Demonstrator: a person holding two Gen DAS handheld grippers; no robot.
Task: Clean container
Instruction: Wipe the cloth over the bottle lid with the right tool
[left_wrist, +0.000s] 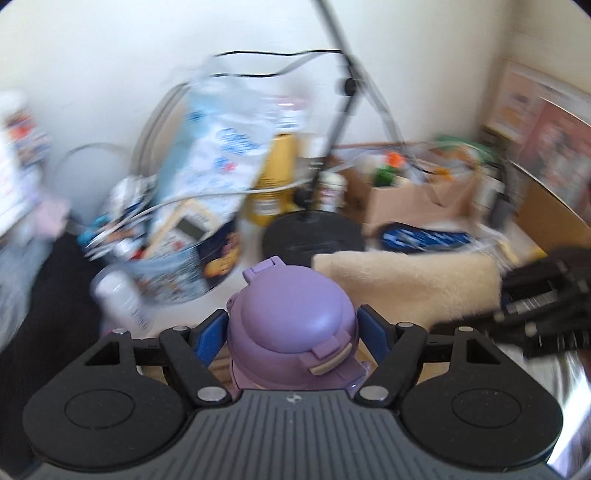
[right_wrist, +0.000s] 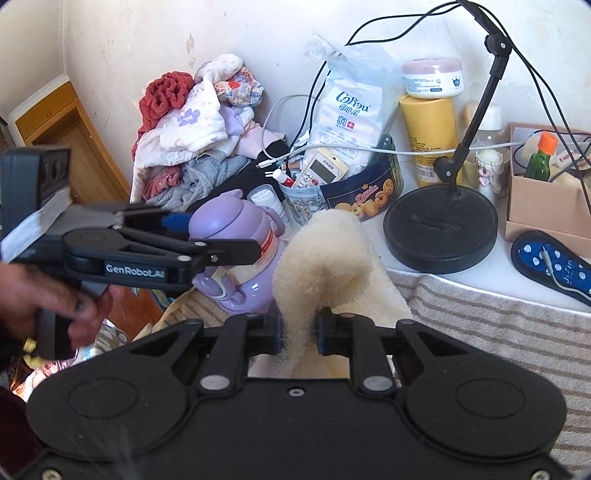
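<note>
A purple lidded bottle (left_wrist: 293, 328) fills the centre of the left wrist view, and my left gripper (left_wrist: 291, 338) is shut on it with blue pads on both sides. From the right wrist view the same bottle (right_wrist: 243, 251) hangs tilted in the left gripper (right_wrist: 207, 240), which a hand (right_wrist: 48, 291) holds. My right gripper (right_wrist: 299, 328) is shut on a fluffy cream cloth (right_wrist: 325, 254), whose folded top stands just right of the bottle. In the left wrist view the cloth (left_wrist: 406, 284) reaches in from the right gripper (left_wrist: 535, 306), close to the bottle's lid.
A black round lamp base (right_wrist: 439, 229) with its stem stands behind the cloth. A cookie tin (right_wrist: 358, 192) holds a remote and a white pouch. A clothes pile (right_wrist: 199, 129) lies back left, a cardboard box (right_wrist: 543, 199) right, a striped towel (right_wrist: 498, 328) below.
</note>
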